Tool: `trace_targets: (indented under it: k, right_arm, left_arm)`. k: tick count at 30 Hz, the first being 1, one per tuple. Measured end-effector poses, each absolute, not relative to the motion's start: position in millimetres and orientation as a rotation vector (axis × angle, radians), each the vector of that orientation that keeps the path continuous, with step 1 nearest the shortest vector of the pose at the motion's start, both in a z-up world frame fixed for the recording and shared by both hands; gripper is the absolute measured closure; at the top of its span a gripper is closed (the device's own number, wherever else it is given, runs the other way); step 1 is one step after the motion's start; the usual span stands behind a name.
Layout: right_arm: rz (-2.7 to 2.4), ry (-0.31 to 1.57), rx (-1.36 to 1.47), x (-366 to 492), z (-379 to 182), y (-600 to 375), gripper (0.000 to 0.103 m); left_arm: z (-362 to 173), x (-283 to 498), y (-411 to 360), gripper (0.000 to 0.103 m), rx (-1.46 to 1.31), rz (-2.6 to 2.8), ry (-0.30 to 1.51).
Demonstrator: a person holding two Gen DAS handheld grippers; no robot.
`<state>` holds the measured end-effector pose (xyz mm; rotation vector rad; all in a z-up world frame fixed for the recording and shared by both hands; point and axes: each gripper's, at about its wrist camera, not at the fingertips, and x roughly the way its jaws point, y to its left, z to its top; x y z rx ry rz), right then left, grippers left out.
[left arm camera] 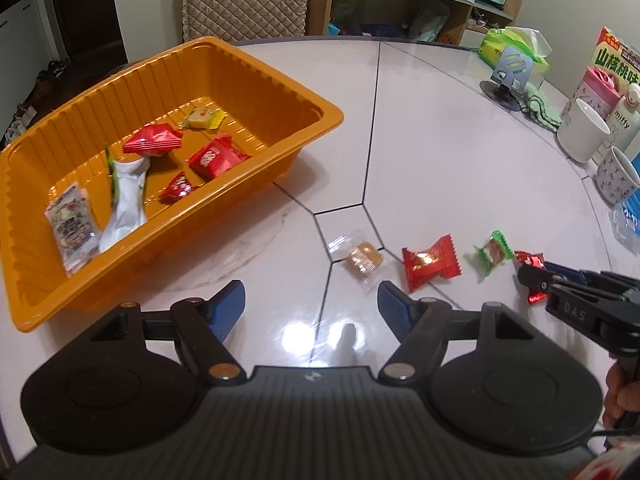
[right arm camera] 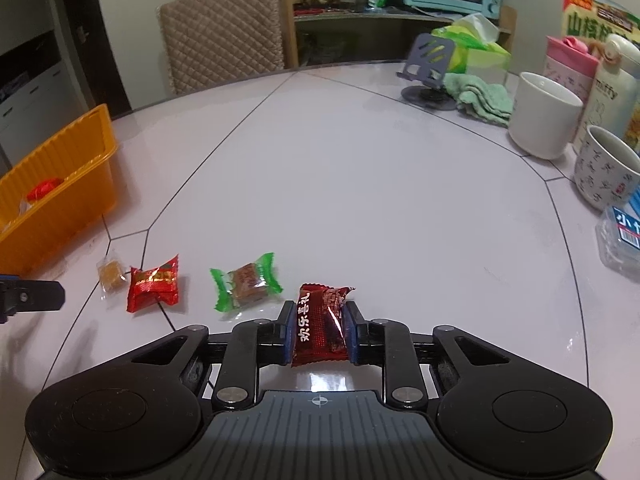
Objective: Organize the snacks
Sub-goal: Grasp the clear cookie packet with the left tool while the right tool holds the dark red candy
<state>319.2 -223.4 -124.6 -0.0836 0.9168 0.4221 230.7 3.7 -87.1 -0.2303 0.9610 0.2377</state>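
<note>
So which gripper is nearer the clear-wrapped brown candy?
Left. The left gripper hangs open just short of the clear-wrapped candy; the right gripper, shut on a dark red candy, sits three candies away.

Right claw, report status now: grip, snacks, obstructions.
Right claw shut on dark red candy. Left claw open, holding nothing. Three snacks loose on table; orange tray unobstructed.

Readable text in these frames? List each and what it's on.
"欢乐喜礼": dark red candy wrapper clamped in the right gripper.
"miffy": white bottle.
"山核桃味": snack box, far right.
"DAS": right gripper's finger, seen from the left wrist view.
Tray snack wrappers, blue pack: unreadable.
</note>
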Motion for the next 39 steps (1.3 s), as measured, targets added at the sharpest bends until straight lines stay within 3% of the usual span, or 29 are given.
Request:
trace_targets:
  k: [19,29,35,39]
  right_arm:
    - [0.355,0.913,-0.009,324,-115,-257,0.078]
    - [0.361,0.937,0.033,323,-122,-262,0.078]
    - [0.363,0.937,0.043,321,-123,-264,0.078]
    - [0.363,0.939,0.041,321,-122,-264,0.078]
  left_arm:
    - [-118,289,-5,0.033,-0.211,0.280,0.985]
    - [-119,269,2,0.034,-0.166,0.254,0.981]
    - [-118,260,1,0.041,-0.102,0.212,0.972]
    - [-118,261,-6,0.053,-0.057,0.172,0.963]
